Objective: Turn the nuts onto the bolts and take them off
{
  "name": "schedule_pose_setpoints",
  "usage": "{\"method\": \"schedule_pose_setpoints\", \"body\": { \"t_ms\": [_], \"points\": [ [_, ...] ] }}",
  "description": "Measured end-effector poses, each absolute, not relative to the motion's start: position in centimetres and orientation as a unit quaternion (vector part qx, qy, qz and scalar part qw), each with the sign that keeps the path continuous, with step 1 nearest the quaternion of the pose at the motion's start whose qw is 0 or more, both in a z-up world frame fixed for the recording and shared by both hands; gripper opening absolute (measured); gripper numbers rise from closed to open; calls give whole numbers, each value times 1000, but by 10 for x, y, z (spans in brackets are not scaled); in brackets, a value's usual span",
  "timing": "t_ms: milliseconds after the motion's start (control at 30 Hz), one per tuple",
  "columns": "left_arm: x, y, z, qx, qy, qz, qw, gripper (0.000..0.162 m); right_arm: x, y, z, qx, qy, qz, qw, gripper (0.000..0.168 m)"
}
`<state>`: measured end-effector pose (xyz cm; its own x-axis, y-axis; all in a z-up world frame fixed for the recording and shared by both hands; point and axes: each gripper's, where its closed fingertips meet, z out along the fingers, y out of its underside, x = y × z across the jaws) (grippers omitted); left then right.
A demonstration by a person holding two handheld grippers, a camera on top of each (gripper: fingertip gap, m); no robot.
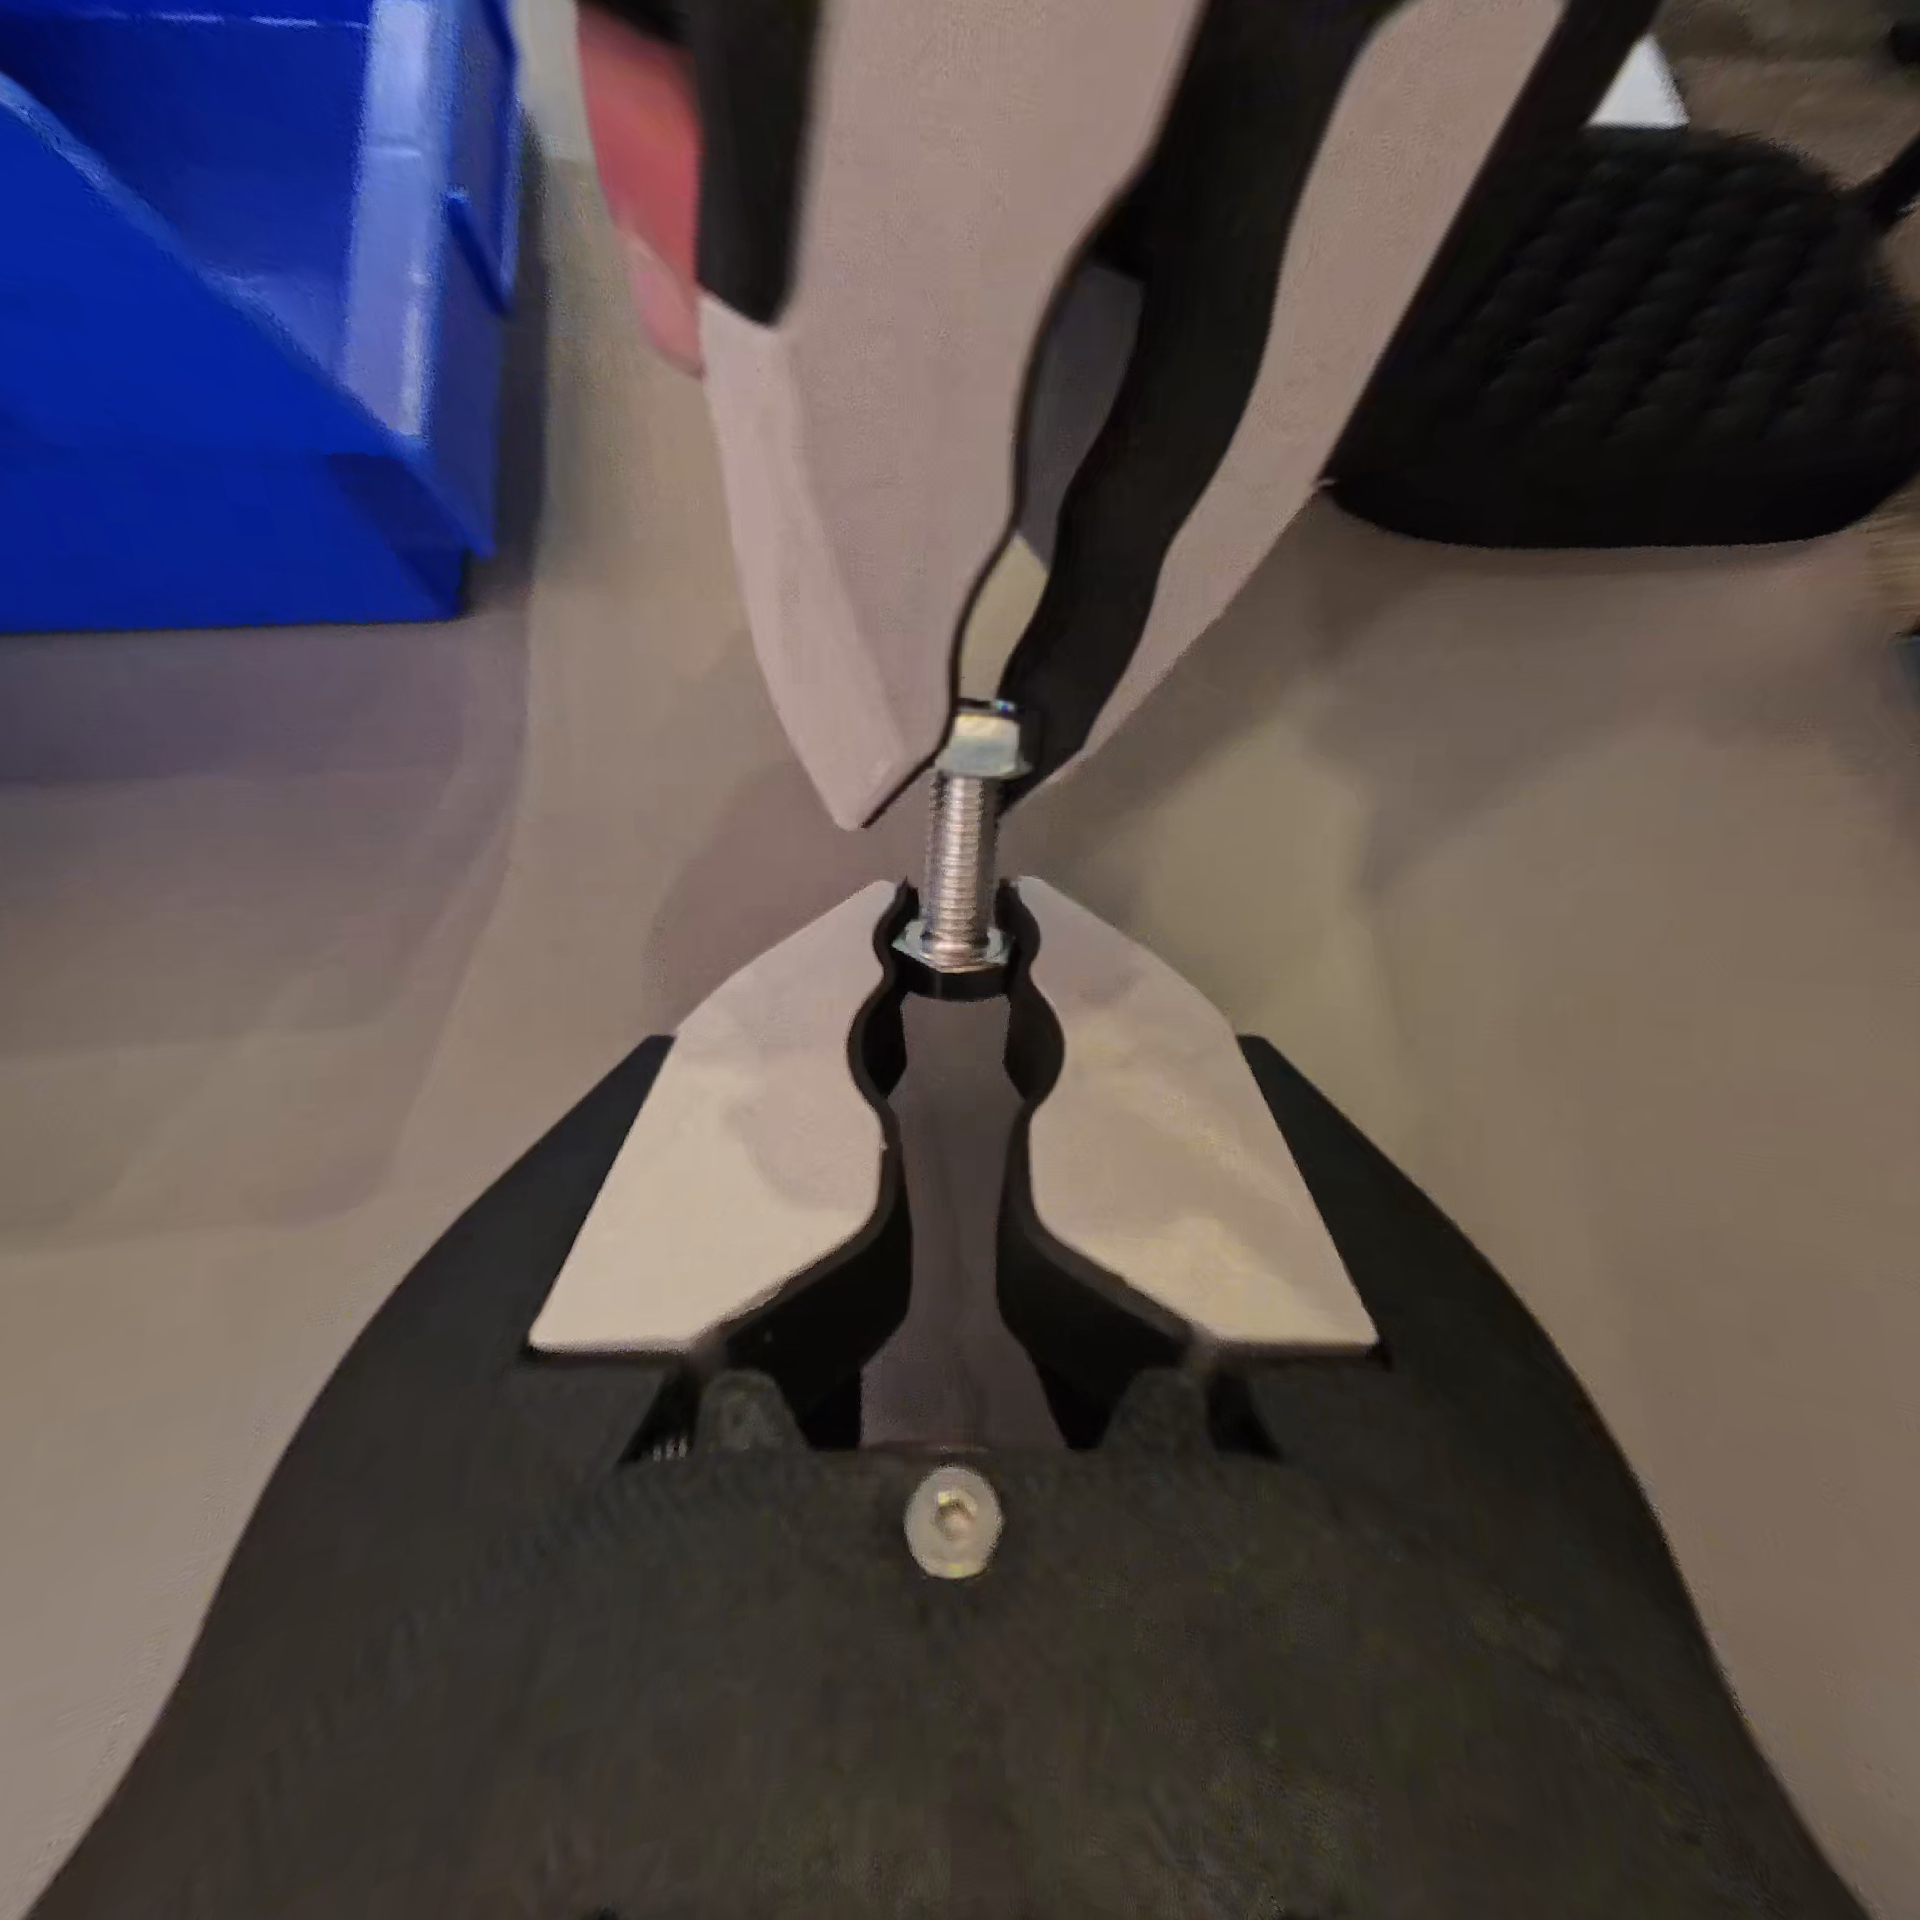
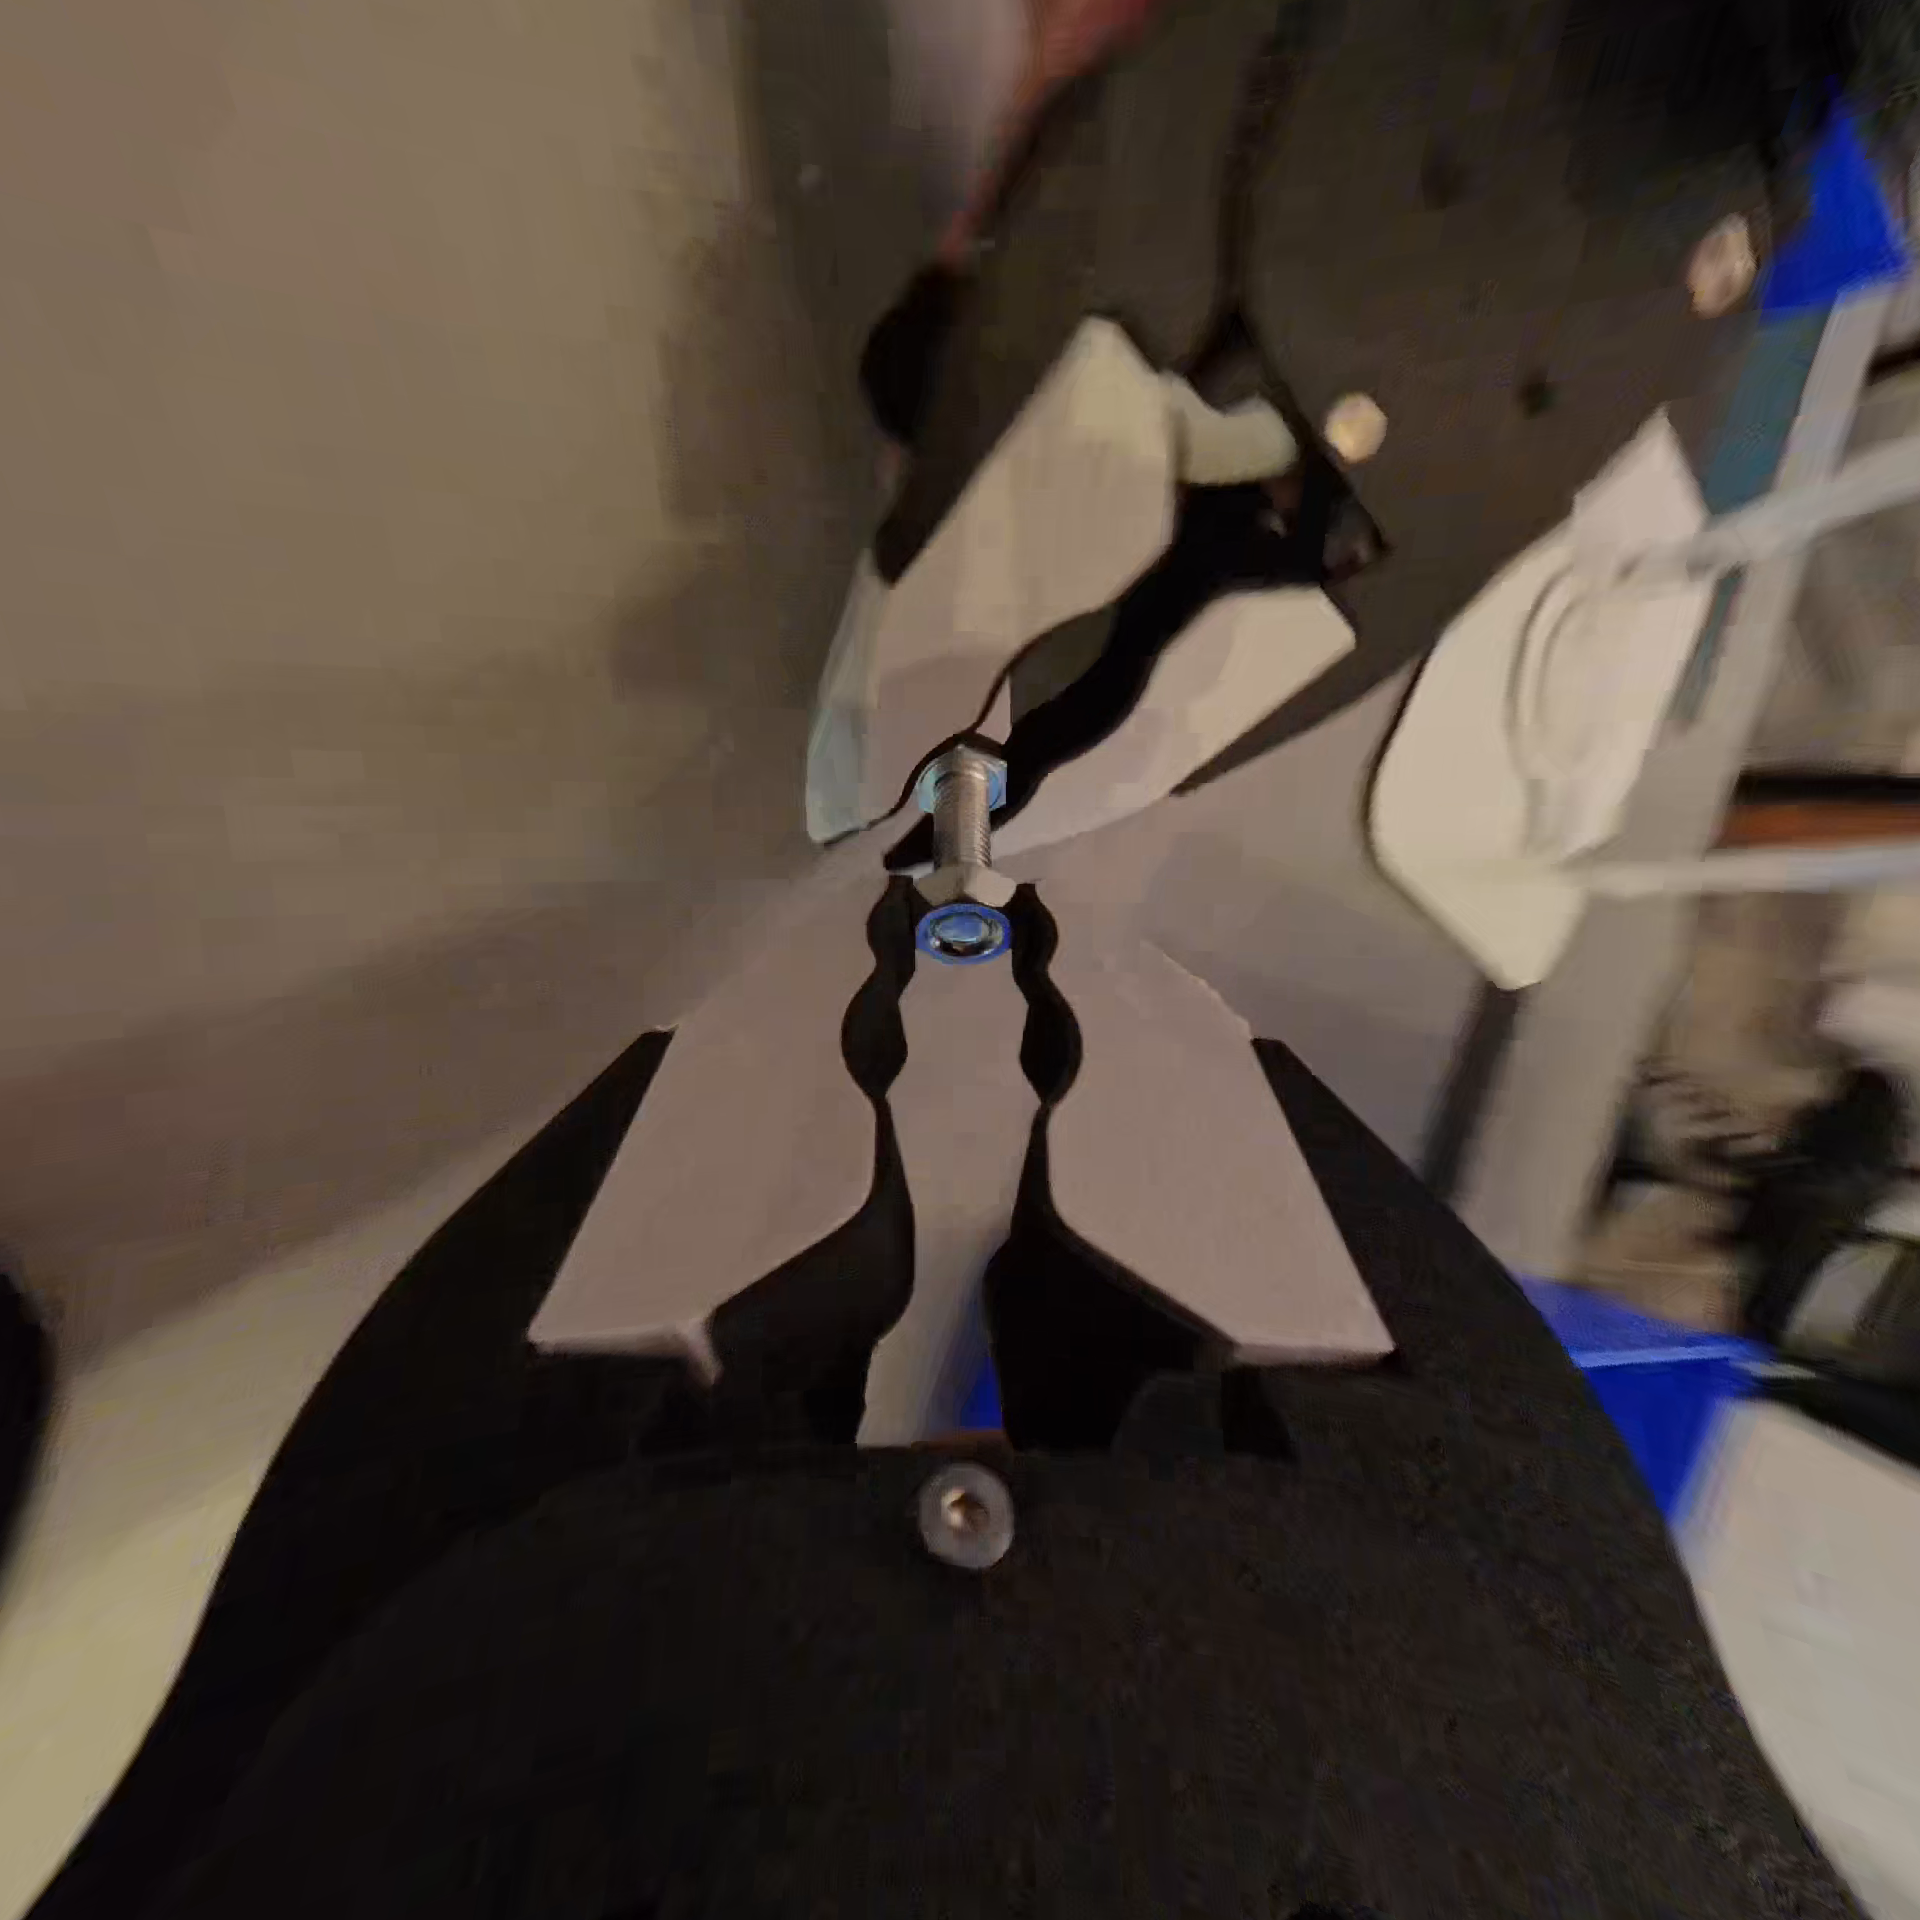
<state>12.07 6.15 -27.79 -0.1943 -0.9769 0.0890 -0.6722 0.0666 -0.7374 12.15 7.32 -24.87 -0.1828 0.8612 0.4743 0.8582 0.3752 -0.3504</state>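
Left gripper (image 1: 951,940) pinching nut (image 1: 948,948), right gripper (image 2: 961,925) pinching bolt (image 1: 961,842), blue bin (image 1: 239,343) beside

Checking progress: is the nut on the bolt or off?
On: the nut sits around the bolt thread, at the left gripper.

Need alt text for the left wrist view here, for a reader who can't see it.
The left gripper is shut on a nut threaded on a silver bolt; the right gripper, reaching in from above, clamps the bolt's hex head. Behind, a blue bin sits left and a black woven object right on the beige table.
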Motion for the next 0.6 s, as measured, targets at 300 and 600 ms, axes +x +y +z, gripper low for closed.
{"method": "schedule_pose_setpoints", "body": {
  "t_ms": [300,600],
  "points": [
    [117,70,-282,-603,684,-342,226,15,121,80,-242,-539,-782,-55,307,46],
    [121,94,-277,-615,679,-257,307,15,125,91,-233,-817,-370,339,284,32]
  ]
}}
